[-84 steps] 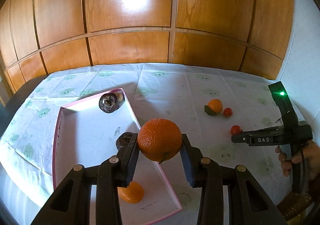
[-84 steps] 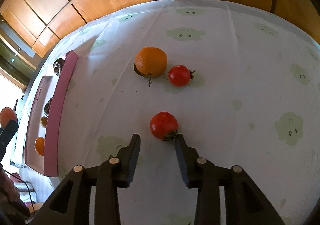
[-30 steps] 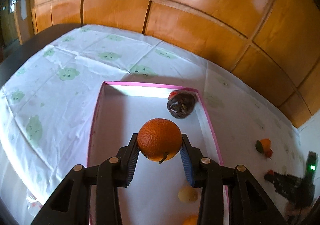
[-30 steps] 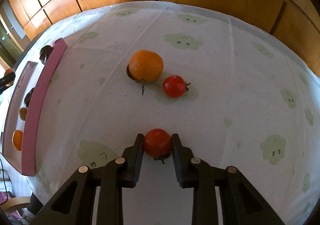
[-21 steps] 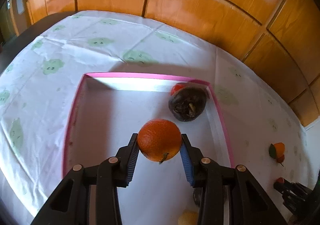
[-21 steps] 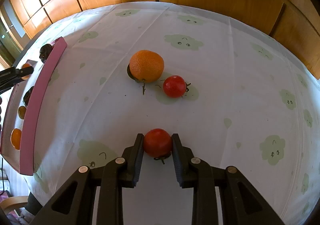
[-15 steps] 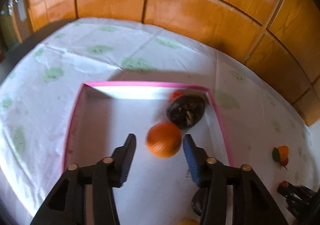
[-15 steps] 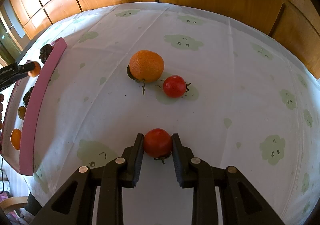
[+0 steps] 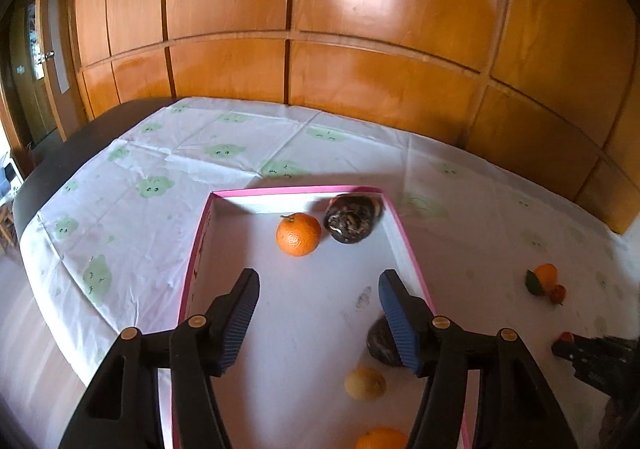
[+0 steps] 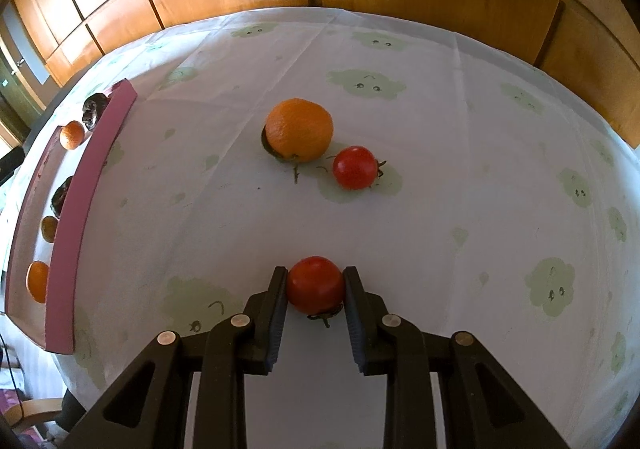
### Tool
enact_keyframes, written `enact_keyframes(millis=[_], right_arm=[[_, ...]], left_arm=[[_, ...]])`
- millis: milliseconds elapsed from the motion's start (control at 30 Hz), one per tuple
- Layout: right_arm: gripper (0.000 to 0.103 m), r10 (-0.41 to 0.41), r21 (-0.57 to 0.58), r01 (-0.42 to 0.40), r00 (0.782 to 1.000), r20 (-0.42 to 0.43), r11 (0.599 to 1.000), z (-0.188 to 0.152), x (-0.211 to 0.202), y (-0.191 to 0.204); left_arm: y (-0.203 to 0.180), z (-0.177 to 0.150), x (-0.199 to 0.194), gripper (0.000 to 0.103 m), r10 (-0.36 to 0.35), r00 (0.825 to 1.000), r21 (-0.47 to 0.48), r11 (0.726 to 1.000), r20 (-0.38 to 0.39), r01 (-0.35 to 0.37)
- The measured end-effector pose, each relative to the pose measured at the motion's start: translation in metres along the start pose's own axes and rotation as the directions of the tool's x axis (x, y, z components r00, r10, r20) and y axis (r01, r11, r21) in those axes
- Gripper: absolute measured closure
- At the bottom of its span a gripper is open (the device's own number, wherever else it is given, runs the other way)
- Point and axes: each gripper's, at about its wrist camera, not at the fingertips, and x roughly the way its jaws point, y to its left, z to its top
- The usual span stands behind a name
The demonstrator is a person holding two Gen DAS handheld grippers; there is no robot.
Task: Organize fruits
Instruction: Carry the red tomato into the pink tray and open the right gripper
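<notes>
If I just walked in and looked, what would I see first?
Probably the red tomato pinched in the jaws of the right gripper, just above the white tablecloth. Next, the bright orange sitting in the pink-rimmed tray beside a dark wrinkly fruit, with the left gripper open over the tray. Another orange and tomato wait on the cloth.

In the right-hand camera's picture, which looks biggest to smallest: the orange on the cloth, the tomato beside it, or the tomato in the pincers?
1. Orange on the cloth.
2. Gripped tomato, though nearness to the camera inflates it.
3. Tomato beside the orange.

The two tomatoes may truly be alike.
</notes>
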Motion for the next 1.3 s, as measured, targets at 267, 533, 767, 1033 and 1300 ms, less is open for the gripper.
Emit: enact_keyframes(millis=[267, 533, 767, 1033, 1300], right_arm=[[0.076, 0.045, -0.014, -0.045, 0.999, -0.006, 0.999, -0.004, -0.003, 0.015], [0.076, 0.106, -0.027, -0.106, 0.994, -0.014, 0.994, -0.009, -0.005, 0.036], [0.076, 0.178, -0.046, -0.178, 0.984, 0.005, 0.983, -0.004, -0.015, 0.063], [0.076, 0.299, -0.146, -0.290, 0.954, 0.038, 0.946, 0.009, -0.041, 0.119], [0.076, 0.344, -0.260, -0.333, 0.939, 0.000, 0.906, 0.015, -0.038, 0.177]], left_arm=[[-0.003, -0.014, -0.023, 0.039, -0.011, 1.000, 0.016, 1.000, 0.014, 0.011], [0.000, -0.021, -0.030, 0.039, -0.013, 1.000, 0.008, 1.000, 0.014, 0.013], [0.004, -0.025, -0.031, 0.037, -0.018, 1.000, 0.000, 1.000, 0.011, 0.018], [0.010, -0.029, -0.030, 0.037, -0.012, 1.000, -0.020, 1.000, 0.004, 0.012], [0.025, -0.028, -0.030, 0.037, 0.012, 1.000, -0.048, 0.999, 0.004, -0.012]])
